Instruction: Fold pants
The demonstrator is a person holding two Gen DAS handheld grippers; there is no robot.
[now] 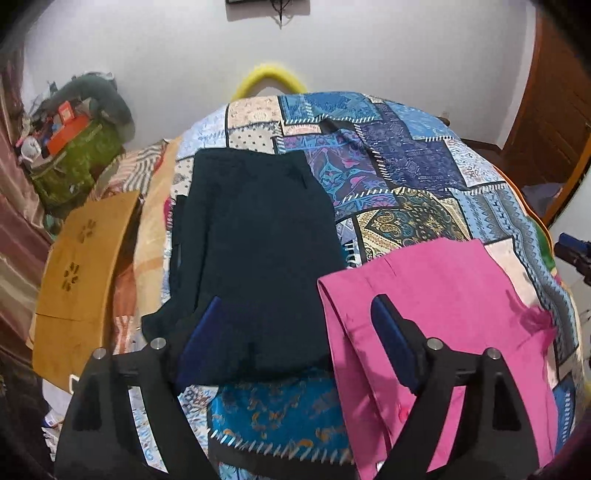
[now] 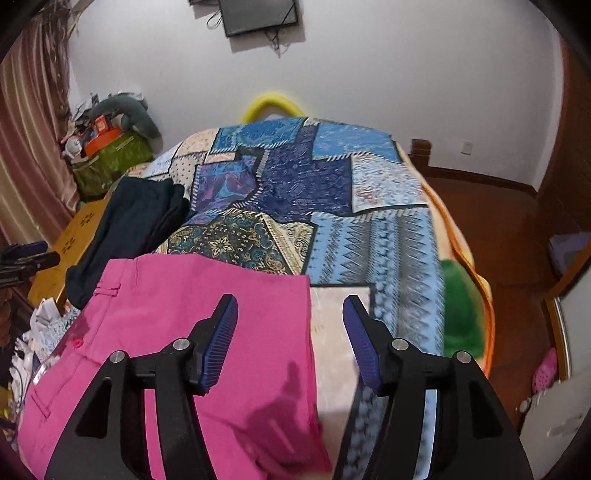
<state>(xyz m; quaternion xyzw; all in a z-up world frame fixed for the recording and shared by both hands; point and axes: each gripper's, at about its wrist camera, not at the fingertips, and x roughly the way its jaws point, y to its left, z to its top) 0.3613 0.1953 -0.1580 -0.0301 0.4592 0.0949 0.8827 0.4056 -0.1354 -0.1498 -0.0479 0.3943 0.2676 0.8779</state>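
Plainly both grippers (left (image 1: 295, 325), right (image 2: 290, 321)) gape empty above the folded pink pants (image 2: 207, 314), whose near end is cut off.

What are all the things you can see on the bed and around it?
pink pants: one, bright pink, folded, near edge of the bed
dark pants: one, very dark blue-green, folded, left of the pink pants
bedspread: one, blue patchwork, covers the bed
yellow hoop: one, yellow, behind the bed's far end
cardboard box: one, brown, left of the bed
green bag: one, green, far left by the wall, clutter on top
screen: one, dark, on the white wall
left gripper: one, black with blue pads, open, above the clothes
right gripper: one, black with blue pads, open, nothing between the jaws
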